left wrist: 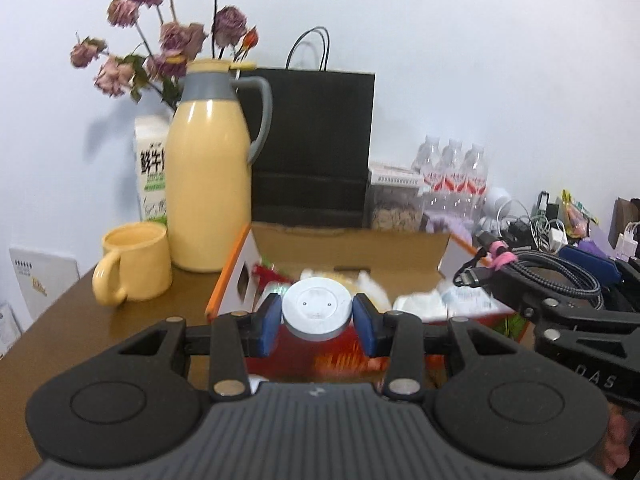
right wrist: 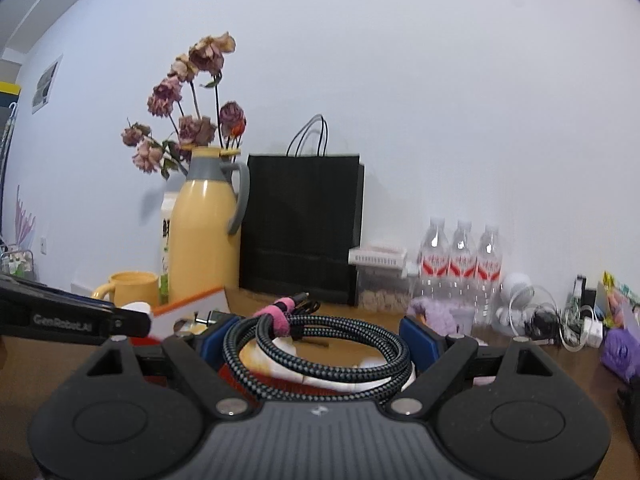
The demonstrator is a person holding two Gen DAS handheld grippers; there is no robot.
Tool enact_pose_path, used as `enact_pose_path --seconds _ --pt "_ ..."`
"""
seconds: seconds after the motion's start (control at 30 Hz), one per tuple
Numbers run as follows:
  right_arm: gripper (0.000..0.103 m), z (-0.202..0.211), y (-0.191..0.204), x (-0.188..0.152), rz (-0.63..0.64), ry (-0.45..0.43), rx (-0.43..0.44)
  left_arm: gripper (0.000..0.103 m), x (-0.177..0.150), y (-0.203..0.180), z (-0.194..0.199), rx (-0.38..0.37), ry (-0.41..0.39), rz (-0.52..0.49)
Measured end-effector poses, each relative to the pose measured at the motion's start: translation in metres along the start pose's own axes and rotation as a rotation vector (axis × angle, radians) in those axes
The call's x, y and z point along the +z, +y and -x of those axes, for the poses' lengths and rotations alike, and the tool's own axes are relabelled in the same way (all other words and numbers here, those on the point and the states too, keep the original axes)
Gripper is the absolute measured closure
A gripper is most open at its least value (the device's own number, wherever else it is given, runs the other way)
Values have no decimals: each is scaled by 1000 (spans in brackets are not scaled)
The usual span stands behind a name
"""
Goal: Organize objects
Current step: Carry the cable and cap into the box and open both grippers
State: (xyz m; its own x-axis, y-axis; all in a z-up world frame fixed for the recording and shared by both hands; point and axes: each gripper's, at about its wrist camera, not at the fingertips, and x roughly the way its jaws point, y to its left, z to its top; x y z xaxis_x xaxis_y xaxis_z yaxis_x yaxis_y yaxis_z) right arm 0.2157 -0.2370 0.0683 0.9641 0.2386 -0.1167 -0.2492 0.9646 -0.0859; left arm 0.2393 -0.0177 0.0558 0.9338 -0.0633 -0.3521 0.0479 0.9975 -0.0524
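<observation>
- A yellow mug [left wrist: 134, 262] is sitting at the left on the brown table [left wrist: 120, 328], just beside a tall yellow thermos jug [left wrist: 208, 176] with a grey collar and handle.
- A milk carton [left wrist: 151, 168] and dried roses [left wrist: 168, 40] are standing behind the jug; a black paper bag [left wrist: 312, 144] is standing against the wall to its right.
- An open cardboard box [left wrist: 352, 248] with orange edges is lying in front of the bag, with blurred white and red items inside.
- The left claw [left wrist: 317, 322] is gripping a round white disc [left wrist: 317, 312] between its blue pads [left wrist: 269, 322], holding it in front of the box.
- The right claw [right wrist: 316, 340] is standing wide, its pads pressing on either side of a coiled braided black cable [right wrist: 320, 344] bound with a pink strap [right wrist: 276, 316], above the box's right end.
- Three water bottles [left wrist: 454, 172] are standing at the wall, right of the bag.
- Tangled chargers and cords [left wrist: 532, 224] are lying at the far right.
</observation>
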Motion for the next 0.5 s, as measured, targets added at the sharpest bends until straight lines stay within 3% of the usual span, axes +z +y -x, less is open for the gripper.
enact_pose_path --seconds 0.23,0.5 --pt "17 -45 0 13 7 -12 -17 63 25 -8 -33 22 -35 26" --pt "17 -101 -10 0 7 52 -33 63 37 -11 -82 38 -24 41"
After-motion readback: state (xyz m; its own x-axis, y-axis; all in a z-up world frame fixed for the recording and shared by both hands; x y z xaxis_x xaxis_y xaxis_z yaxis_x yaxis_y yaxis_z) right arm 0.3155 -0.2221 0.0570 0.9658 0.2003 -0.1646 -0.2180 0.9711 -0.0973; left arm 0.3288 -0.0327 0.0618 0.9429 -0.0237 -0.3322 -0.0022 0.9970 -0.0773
